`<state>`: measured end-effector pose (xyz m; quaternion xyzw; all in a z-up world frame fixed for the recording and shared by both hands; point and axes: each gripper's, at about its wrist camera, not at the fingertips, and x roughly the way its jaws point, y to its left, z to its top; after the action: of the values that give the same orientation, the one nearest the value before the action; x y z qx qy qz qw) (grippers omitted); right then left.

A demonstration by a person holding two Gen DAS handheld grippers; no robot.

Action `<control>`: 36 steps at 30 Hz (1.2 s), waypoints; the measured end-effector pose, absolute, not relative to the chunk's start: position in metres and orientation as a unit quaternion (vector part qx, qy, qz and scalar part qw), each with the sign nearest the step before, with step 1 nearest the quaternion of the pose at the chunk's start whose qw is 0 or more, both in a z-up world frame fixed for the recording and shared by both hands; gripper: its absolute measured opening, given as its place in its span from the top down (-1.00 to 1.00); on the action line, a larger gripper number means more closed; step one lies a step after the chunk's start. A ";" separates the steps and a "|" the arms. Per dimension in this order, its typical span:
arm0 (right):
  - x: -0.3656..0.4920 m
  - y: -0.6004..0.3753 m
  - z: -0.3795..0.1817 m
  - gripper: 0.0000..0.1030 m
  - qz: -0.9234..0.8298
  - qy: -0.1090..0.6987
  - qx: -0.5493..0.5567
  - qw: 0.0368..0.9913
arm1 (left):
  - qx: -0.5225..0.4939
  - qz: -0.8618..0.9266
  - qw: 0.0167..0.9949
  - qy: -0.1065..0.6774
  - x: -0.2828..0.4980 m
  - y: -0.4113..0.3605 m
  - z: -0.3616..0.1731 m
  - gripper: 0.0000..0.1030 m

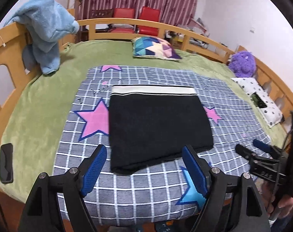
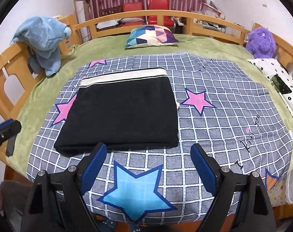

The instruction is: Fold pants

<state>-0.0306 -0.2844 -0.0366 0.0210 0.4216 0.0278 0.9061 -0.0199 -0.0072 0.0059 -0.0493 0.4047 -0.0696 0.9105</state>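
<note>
Both of my grippers, left gripper [image 1: 145, 169] and right gripper [image 2: 149, 167], are hovering spread and empty near the black pants [image 1: 158, 127]. These are lying as a compact folded rectangle on the checked star blanket [image 2: 214, 127]; folding is looking essentially finished.

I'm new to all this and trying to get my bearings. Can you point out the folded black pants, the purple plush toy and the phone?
folded black pants [image 2: 121, 116], right wrist view, middle of the black fabric.
purple plush toy [image 2: 261, 42], right wrist view, its furry body.
phone [image 1: 6, 162], left wrist view, middle of its dark back.
</note>
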 end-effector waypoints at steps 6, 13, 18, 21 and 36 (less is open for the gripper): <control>-0.035 -0.284 -0.031 -0.72 0.028 0.416 0.017 0.909 | -0.028 -0.066 0.916 0.394 -0.027 -0.009 0.007 -0.53; -0.038 -0.290 -0.029 -0.72 0.023 0.416 0.025 0.909 | -0.018 -0.075 0.915 0.396 -0.026 -0.012 0.007 -0.53; -0.036 -0.295 -0.029 -0.72 0.020 0.421 0.035 0.906 | -0.012 -0.072 0.914 0.399 -0.025 -0.016 0.006 -0.53; -0.036 -0.298 -0.030 -0.72 0.021 0.422 0.037 0.906 | -0.008 -0.073 0.914 0.398 -0.025 -0.016 0.007 -0.53; -0.036 -0.294 -0.031 -0.72 0.016 0.425 0.029 0.905 | -0.012 -0.072 0.915 0.397 -0.026 -0.015 0.006 -0.53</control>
<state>-0.0363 -0.2941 -0.0312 0.0292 0.4246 0.0163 0.9048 -0.0264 -0.0150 0.0059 -0.0116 0.3970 -0.0717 0.9150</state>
